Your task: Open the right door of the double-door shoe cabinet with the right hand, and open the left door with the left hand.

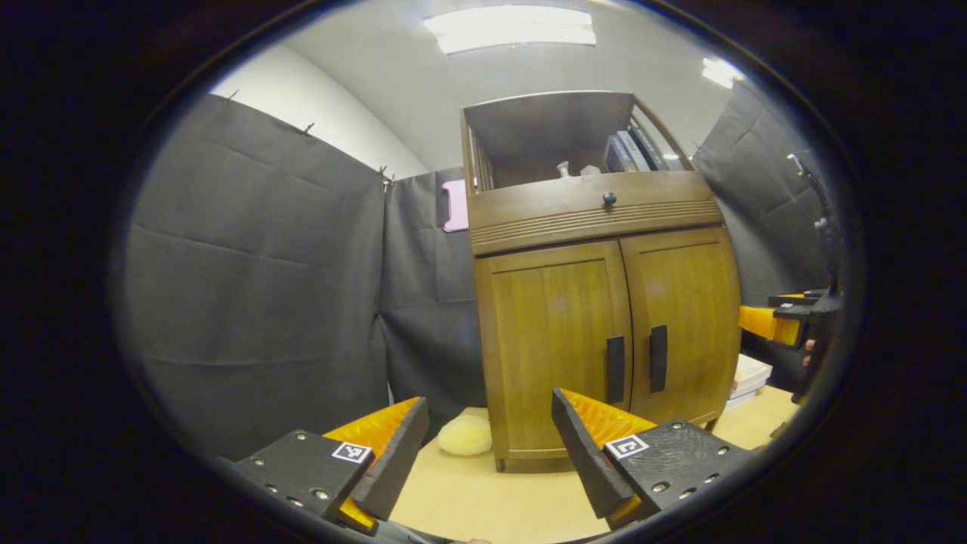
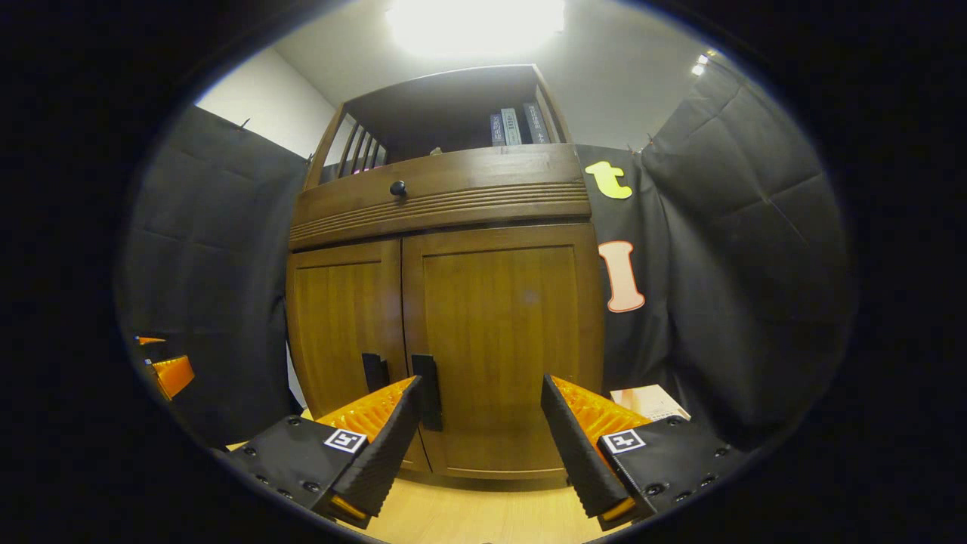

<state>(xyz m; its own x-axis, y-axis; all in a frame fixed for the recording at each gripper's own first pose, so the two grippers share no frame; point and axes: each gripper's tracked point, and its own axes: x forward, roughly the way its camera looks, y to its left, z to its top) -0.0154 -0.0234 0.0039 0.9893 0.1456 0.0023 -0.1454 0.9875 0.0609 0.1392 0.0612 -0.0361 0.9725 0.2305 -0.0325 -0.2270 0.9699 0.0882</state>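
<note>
Wooden and brown, the cabinet [image 1: 604, 302] stands on a pale worktop [image 1: 483, 491] against the dark cloth wall, with both doors shut. In the left gripper view the left door [image 1: 555, 347] and right door [image 1: 684, 325] meet at the middle, each with a dark vertical handle: the left handle [image 1: 616, 369] and the right handle [image 1: 658, 358] sit just beside one another. Above them runs a drawer with a round knob [image 1: 609, 199], and an open shelf with books [image 1: 631, 151] tops the piece. A pale fluffy pad [image 1: 464, 436] lies on the worktop near the cabinet's left foot.

The left gripper [image 1: 483, 446] hangs well short of the doors, fingers spread and holding nothing. The right gripper [image 2: 480, 431] is nearer, aimed at the right door [image 2: 502, 340]; its fingers are also spread and empty, the left one crossing in front of the right handle [image 2: 427, 378] without gripping it.

The step in hand seems to be the approach to the right door. The next move likely calls for shifting the right gripper left so the handle sits between the fingers, pinching it, then pulling out in an arc about the hinge on the far right edge.
</note>
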